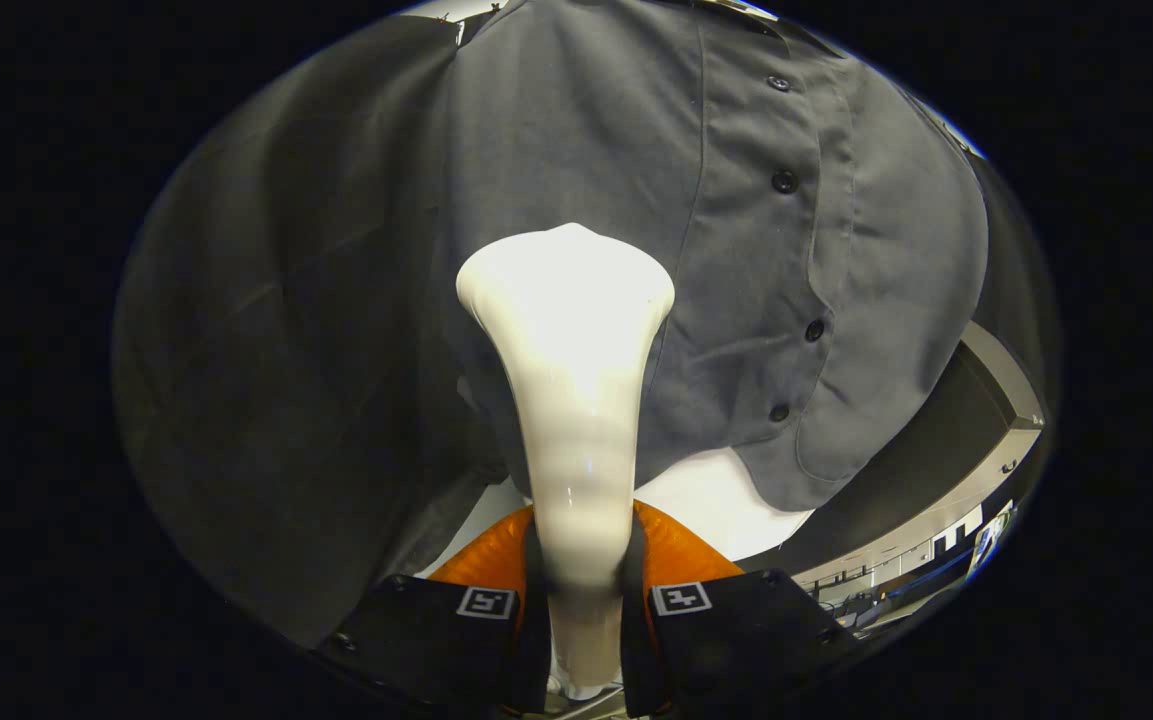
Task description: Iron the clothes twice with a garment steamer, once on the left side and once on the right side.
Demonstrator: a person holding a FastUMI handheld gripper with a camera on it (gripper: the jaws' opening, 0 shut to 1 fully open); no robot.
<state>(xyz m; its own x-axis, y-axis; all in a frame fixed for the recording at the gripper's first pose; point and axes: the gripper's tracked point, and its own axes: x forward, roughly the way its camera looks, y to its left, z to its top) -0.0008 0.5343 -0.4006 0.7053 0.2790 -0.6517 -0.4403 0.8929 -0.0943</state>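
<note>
Across the left half of the frame we see the sleeve (276, 400) hanging dark and slack, draped down beside the body of the shirt (576, 130). We judge it hangs loose so that the front panels stay free for the steam.

At the centre, running from the bottom of the frame up to the middle, we hold the garment steamer (571, 380). Our gripper (584, 600) is clenched on its narrow handle, one finger pressing each side. We grip it low, we think, so the flared head points straight ahead at the cloth. The head sits right against, or just short of, the grey fabric; we cannot tell whether it touches. It lies just left of the button placket (786, 250), on the panel that fills the centre of the frame, so we take this as a pass on that side of the shirt.

To the right of the head, the placket runs from the upper right down toward the lower right, its buttons closed, which keeps the two fronts flat and together. Below the hem, at lower centre, we see a pale surface (726, 500), apparently whatever stands behind the hanging shirt. At the lower right, the room lies well beyond.
</note>
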